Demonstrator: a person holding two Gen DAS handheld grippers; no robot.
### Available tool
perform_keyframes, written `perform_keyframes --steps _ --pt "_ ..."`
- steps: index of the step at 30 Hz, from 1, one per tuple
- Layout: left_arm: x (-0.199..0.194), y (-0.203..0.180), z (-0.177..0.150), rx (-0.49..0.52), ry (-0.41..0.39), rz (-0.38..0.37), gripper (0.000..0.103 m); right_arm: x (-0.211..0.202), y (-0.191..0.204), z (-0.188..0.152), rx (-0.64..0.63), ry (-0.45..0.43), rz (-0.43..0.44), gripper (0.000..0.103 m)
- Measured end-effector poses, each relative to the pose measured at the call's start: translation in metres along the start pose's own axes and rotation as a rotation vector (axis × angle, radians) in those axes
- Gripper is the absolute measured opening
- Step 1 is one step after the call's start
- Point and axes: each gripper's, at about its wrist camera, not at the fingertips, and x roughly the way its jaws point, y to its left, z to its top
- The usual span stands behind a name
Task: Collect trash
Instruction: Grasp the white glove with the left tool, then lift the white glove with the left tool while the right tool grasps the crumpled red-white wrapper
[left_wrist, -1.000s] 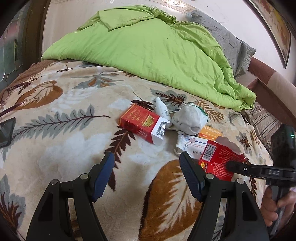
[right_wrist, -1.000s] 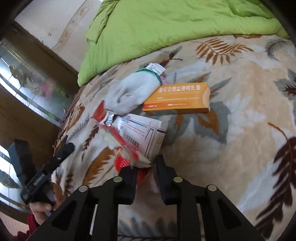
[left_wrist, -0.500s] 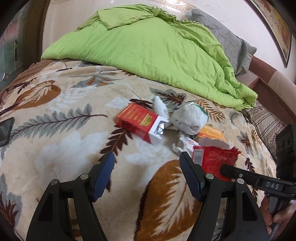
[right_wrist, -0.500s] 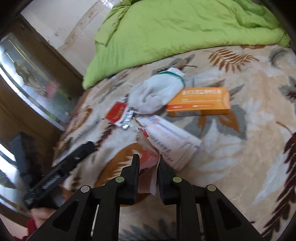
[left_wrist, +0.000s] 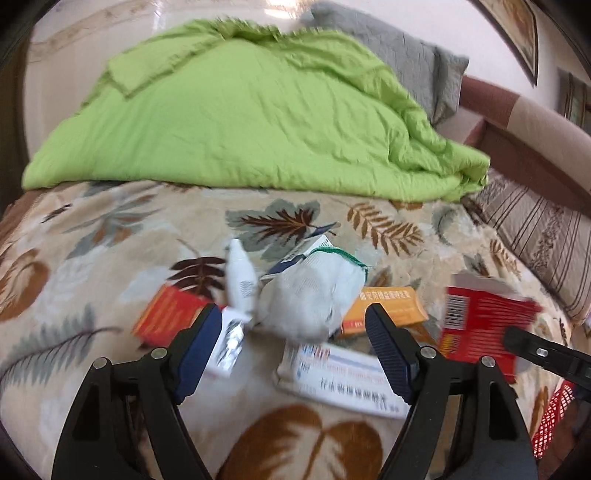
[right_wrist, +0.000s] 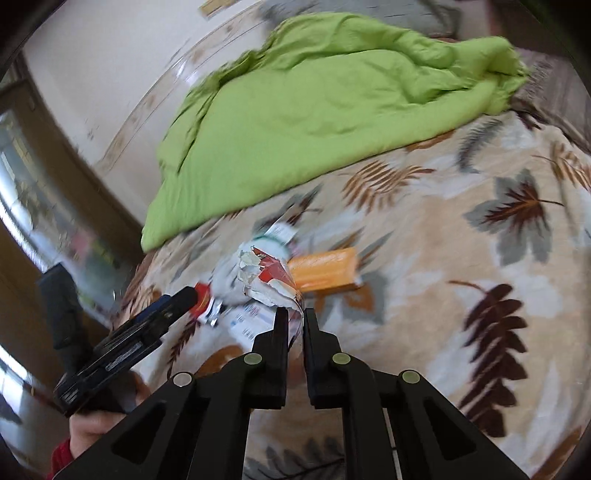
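Pinching a torn red box (right_wrist: 271, 275), the right gripper (right_wrist: 294, 317) sits at the bottom middle of its own view, jaws drawn together on the ragged card, which they have just been closing onto. In the left view that same box (left_wrist: 484, 325) hangs at the right edge, off the blanket (left_wrist: 110, 236), with the right gripper's finger (left_wrist: 543, 350) against it.

The left gripper (left_wrist: 293, 325) fills the bottom of its view, jaws wide apart and just opened further, nothing clamped. Between its pads lies a white box (left_wrist: 340, 380) with dark print. Just beyond, at frame centre, is a white glove (left_wrist: 310, 295) with a green cuff. To the glove's left stands a small white bottle (left_wrist: 240, 280), and lower left of that a red pack (left_wrist: 170, 314). An orange box (left_wrist: 388, 304) pokes out on the glove's right.

Farther back, across the upper frame, a green quilt (left_wrist: 240, 122) is heaped, with a grey pillow (left_wrist: 413, 62) behind it at upper right.
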Motion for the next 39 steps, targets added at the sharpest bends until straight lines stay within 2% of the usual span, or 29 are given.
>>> perform_keyframes --steps 2,3,4,5,6,7,10,13,21,26,31,37,39 --pt "0.028 0.001 0.005 -0.015 0.072 -0.017 0.079 -0.001 -0.008 0.004 0.028 -0.01 -0.008 0.008" --pt "0.034 0.002 0.006 -0.026 0.085 -0.018 0.078 -0.001 -0.011 0.006 0.04 -0.011 -0.01 0.008" --pt "0.042 0.003 0.007 -0.046 0.088 -0.022 0.074 -0.001 -0.014 0.007 0.051 -0.01 -0.01 0.008" --pt "0.046 0.003 0.006 -0.055 0.092 -0.035 0.058 0.0 -0.015 0.008 0.056 -0.009 -0.01 0.008" --pt "0.05 0.002 0.005 -0.055 0.106 -0.038 0.047 0.0 -0.014 0.008 0.058 -0.008 -0.011 0.008" --pt "0.052 0.001 0.005 -0.052 0.114 -0.034 0.04 0.0 -0.013 0.009 0.055 -0.008 -0.01 0.008" --pt "0.041 -0.003 -0.002 -0.04 0.085 -0.023 0.036 0.0 -0.012 0.008 0.045 -0.012 -0.01 0.008" --pt "0.02 -0.004 -0.008 -0.042 0.062 -0.036 0.035 0.0 -0.01 0.007 0.041 -0.016 -0.008 0.008" --pt "-0.064 -0.006 -0.034 -0.013 -0.033 -0.018 0.035 -0.008 0.005 -0.006 0.014 -0.026 0.013 0.008" --pt "-0.117 -0.012 -0.076 0.004 -0.089 0.078 0.036 -0.018 0.019 -0.026 -0.027 -0.012 0.034 0.008" --pt "-0.135 -0.015 -0.106 -0.013 -0.127 0.131 0.036 -0.034 0.028 -0.048 -0.077 -0.021 0.035 0.008" --pt "-0.132 -0.011 -0.111 0.011 -0.146 0.191 0.036 -0.039 0.029 -0.06 -0.083 -0.006 0.026 0.008" --pt "-0.129 -0.01 -0.111 0.01 -0.14 0.19 0.036 -0.04 0.031 -0.061 -0.098 -0.011 0.015 0.008"
